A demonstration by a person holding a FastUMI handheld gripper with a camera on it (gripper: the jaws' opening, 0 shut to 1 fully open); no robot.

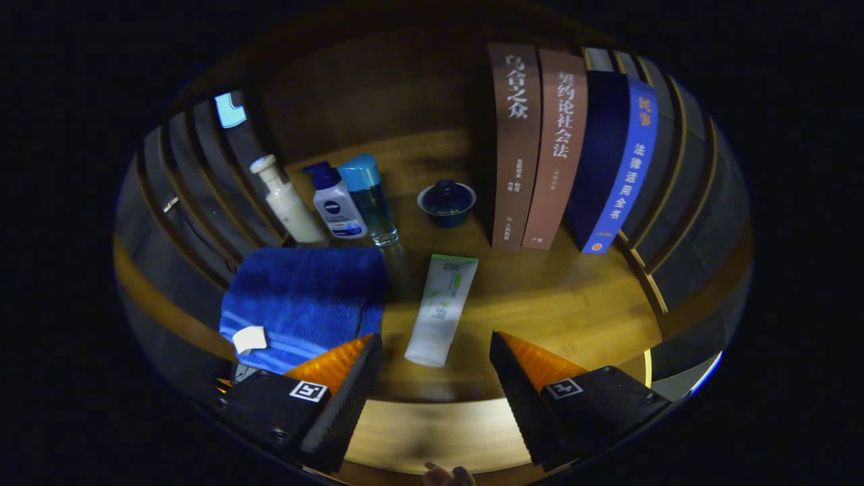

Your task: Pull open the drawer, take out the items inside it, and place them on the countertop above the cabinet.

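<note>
- The claw [435, 358] stands wide open above the wooden desk [574, 297]; its two wedge-shaped fingers have ribbed inner faces and hold nothing
- A flat plastic tube [442, 307], white with green print and a crimped end, lies on the desk just ahead of the gap between the fingers, touching neither of them
- Beside the tube, just beyond the left finger, a folded blue towel [304, 304] lies flat; its cloth looks soft and fluffy, with paler stripes near one edge and a small white tag
- Behind the towel three bottles stand upright in a close row: a slim cream-white bottle [287, 202] with a round cap, a white pump bottle [335, 202] with a dark blue top, and a clear glass-like bottle [370, 199] with a light blue cap
- A small round dark blue bowl [446, 202] with a knobbed lid stands on the desk between the bottles and the books
- Three thick books stand upright, a little tilted, spines to the camera: a brown book [516, 148], a lighter brown book [557, 148] touching it, and a dark blue book [617, 162] with a bright blue band
- The desk has a smooth, shiny wood grain, and dark slatted panels with thin wooden edges rise at both sides
- The drawer cannot be made out from here
</note>
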